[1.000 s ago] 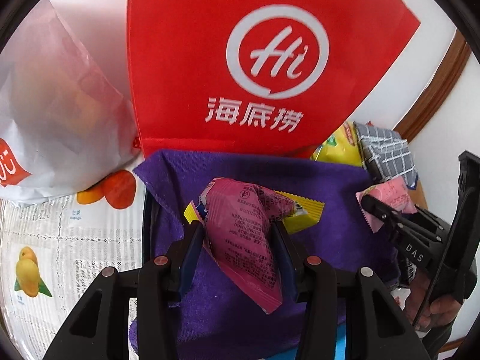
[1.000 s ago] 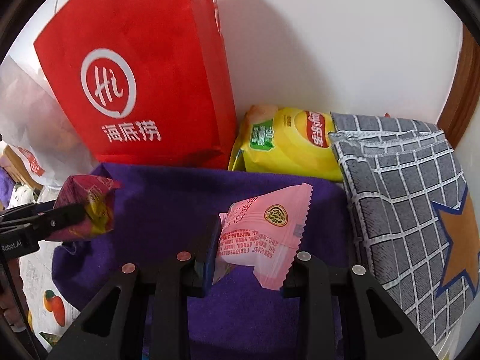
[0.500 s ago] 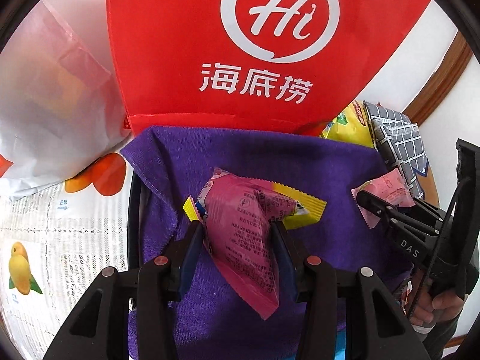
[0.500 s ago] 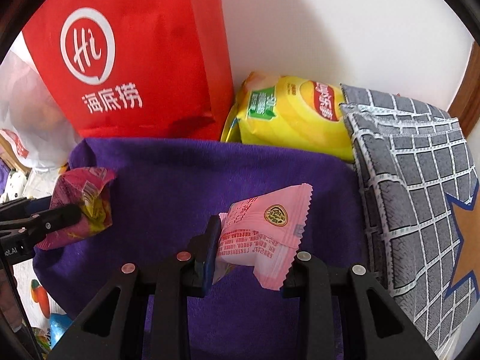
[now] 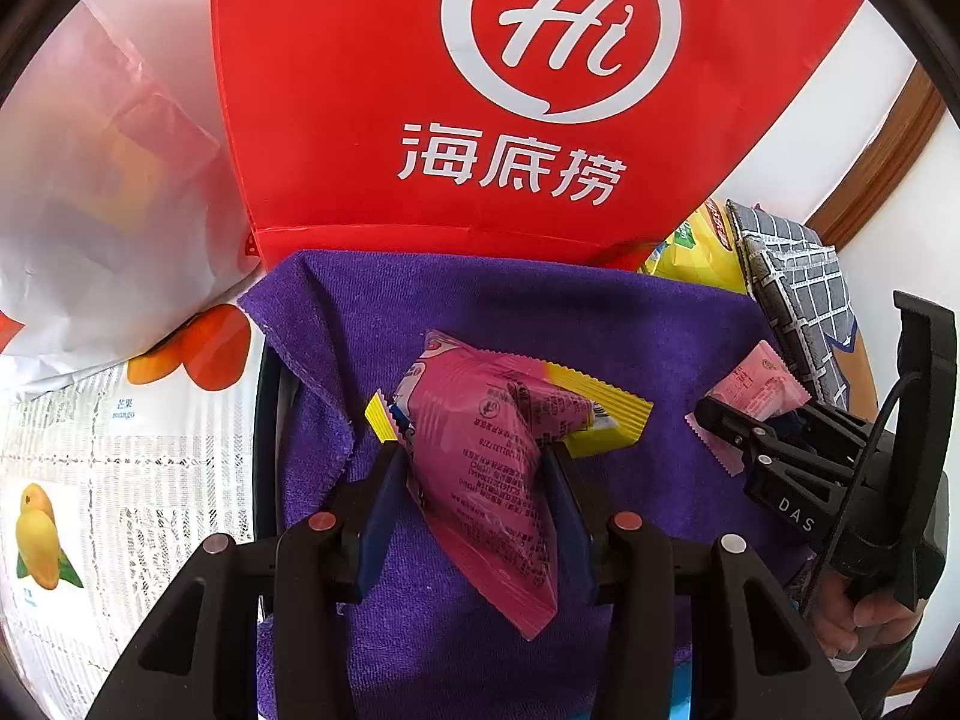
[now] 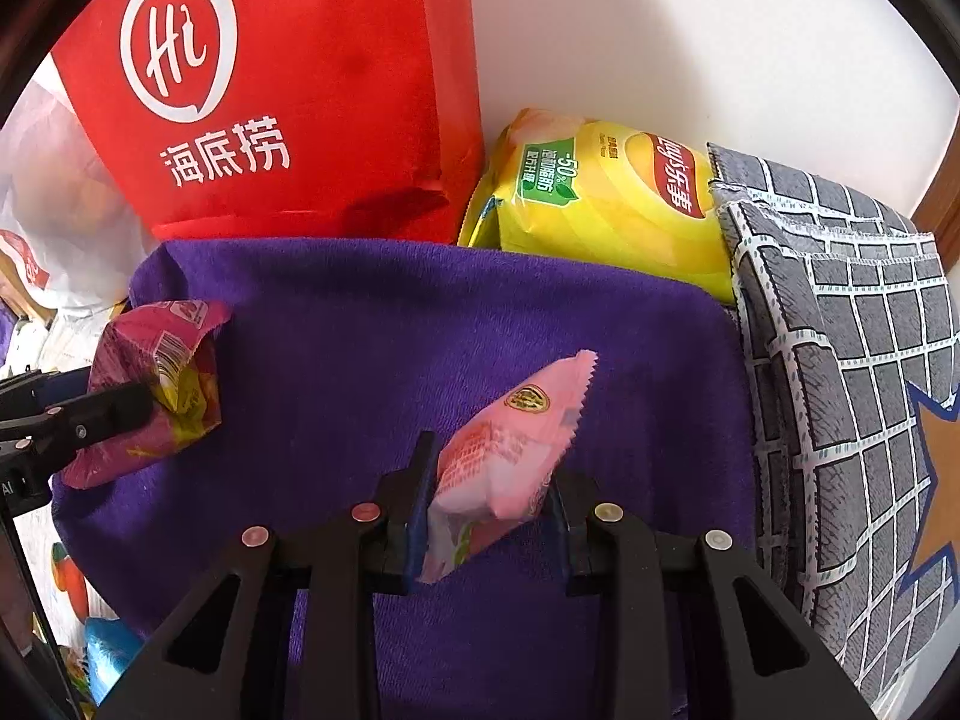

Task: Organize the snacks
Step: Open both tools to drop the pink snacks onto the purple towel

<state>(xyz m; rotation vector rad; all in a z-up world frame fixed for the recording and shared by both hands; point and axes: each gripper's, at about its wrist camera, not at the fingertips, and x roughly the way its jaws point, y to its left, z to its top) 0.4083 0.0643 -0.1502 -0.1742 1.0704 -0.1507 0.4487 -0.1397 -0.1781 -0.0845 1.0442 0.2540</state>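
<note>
My left gripper (image 5: 477,474) is shut on a magenta snack packet with yellow ends (image 5: 486,456), held above a purple towel (image 5: 468,312). In the right wrist view that packet (image 6: 156,384) shows at the left, clamped in the left gripper (image 6: 108,414). My right gripper (image 6: 489,504) is shut on a pale pink snack packet (image 6: 510,444), also over the purple towel (image 6: 372,336). From the left wrist view the pink packet (image 5: 759,387) and the right gripper (image 5: 729,426) appear at the right edge of the towel, with a hand (image 5: 864,618) behind.
A red bag with a white logo (image 5: 510,90) stands behind the towel against the wall. A yellow chip bag (image 6: 606,198) and a grey checked cloth (image 6: 852,372) lie to the right. A white plastic bag (image 5: 90,180) and a fruit-print table cover (image 5: 90,480) are on the left.
The right gripper has sunk toward the towel with the pink packet, which now tilts more. The left gripper has shifted only slightly, its packet still clamped.
</note>
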